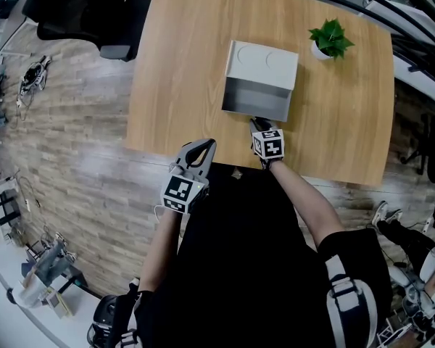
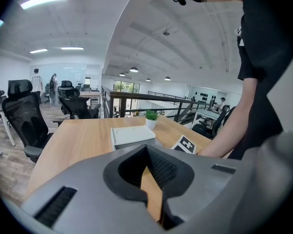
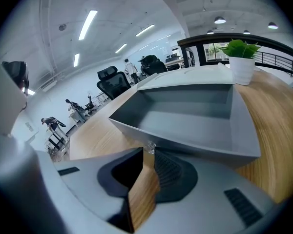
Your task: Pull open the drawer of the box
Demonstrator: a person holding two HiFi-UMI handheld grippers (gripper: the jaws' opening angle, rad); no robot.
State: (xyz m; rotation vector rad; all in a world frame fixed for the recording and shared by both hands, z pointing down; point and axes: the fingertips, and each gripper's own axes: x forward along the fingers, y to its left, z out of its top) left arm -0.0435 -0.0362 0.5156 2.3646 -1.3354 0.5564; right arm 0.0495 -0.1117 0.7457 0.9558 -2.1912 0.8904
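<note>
At the drawer (image 1: 254, 97) front, the little knob (image 3: 149, 145) is being pinched by the right gripper (image 1: 258, 125), probably best pulled straight and level, while the left gripper (image 1: 205, 148) is being held closed and empty.

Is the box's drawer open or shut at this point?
Open: the drawer sticks out of the box, empty inside showing; the right gripper holds its knob.

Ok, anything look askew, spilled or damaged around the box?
Nothing stands out. The drawer is pulled out square to the box and empty, the potted plant stands upright, and the right gripper is closed on the knob.
</note>
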